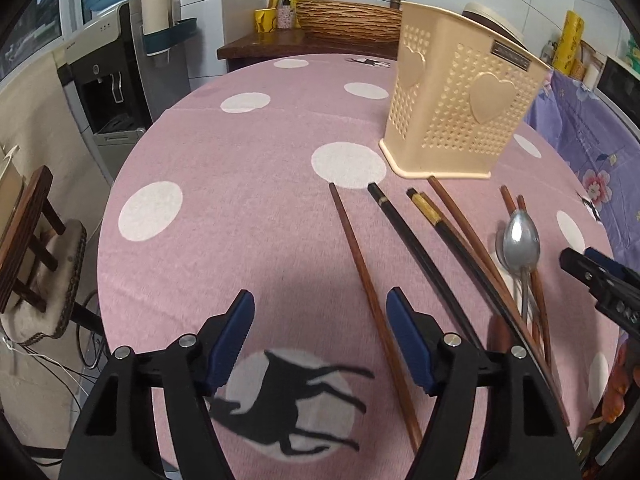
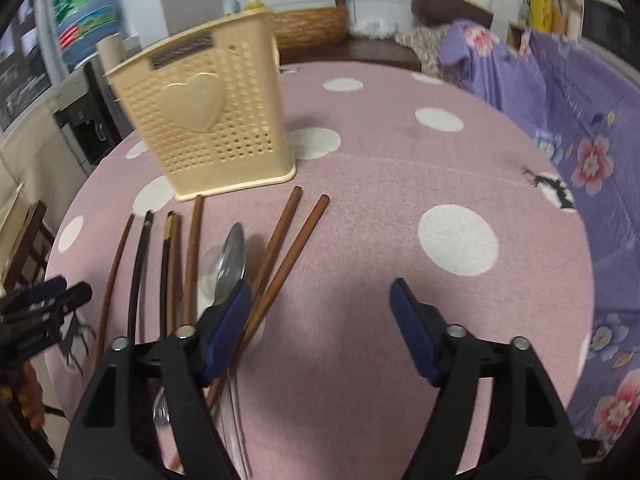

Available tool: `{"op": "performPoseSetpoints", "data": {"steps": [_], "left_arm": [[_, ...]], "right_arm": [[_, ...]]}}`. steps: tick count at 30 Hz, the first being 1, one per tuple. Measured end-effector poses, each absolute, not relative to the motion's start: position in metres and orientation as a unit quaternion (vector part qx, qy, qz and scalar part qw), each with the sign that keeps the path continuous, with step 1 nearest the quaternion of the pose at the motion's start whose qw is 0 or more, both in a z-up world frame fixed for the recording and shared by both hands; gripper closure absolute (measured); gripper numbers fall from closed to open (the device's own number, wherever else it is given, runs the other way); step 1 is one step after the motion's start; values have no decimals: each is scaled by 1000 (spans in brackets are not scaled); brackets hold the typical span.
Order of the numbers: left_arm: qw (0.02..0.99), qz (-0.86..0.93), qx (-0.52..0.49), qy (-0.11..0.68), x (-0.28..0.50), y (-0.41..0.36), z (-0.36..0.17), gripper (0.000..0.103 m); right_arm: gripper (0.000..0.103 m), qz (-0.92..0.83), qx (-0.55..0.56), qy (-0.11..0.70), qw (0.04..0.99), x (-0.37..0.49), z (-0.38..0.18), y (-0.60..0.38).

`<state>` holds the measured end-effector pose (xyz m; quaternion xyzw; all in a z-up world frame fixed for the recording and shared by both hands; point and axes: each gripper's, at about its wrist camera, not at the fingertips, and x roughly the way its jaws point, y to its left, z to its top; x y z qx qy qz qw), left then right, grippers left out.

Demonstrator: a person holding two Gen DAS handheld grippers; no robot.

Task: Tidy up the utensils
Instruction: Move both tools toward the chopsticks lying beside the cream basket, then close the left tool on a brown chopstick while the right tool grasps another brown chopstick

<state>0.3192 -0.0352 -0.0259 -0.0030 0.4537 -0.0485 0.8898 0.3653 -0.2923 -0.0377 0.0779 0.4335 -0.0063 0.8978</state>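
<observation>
A cream perforated utensil holder (image 1: 460,92) (image 2: 208,120) with heart reliefs stands upright on the pink dotted tablecloth (image 1: 248,216). In front of it lie several brown and black chopsticks (image 1: 424,248) (image 2: 140,272), fanned out. A metal spoon (image 1: 520,240) (image 2: 232,260) rests on top of a white spoon (image 2: 206,280). My left gripper (image 1: 321,300) hovers open over the cloth, one brown chopstick (image 1: 360,264) lying below near its right finger. My right gripper (image 2: 320,286) is open too, with two brown chopsticks (image 2: 296,240) passing beside and under its left finger (image 2: 228,320). Neither holds anything.
A water dispenser (image 1: 104,80) and a wooden stool (image 1: 28,236) stand left of the table. A purple floral cloth (image 2: 580,128) hangs at the right. A wooden counter with a woven basket (image 1: 348,20) sits behind. The other gripper shows at each view's edge (image 1: 592,276) (image 2: 44,300).
</observation>
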Motion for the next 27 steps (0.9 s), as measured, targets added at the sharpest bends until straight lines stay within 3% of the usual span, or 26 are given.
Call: {"op": "performPoseSetpoints", "data": {"steps": [7,12,22,27], "left_arm": [[889,-20,-15,457,344,-43,-29,35],[881,-10,-16,473,359,-52,-34,47],[875,14,10,484,371,-60,-40,52],[875,16,13,484,376,-65,-38,66]], "right_arm": [[53,-40,110,457,882,404,-45,-296],[63,-49,130,464,875,417,-46,-300],[79,-54,155,485,859,437,-53,-301],[83,-52,150,492,856,440,-57,-291]]}}
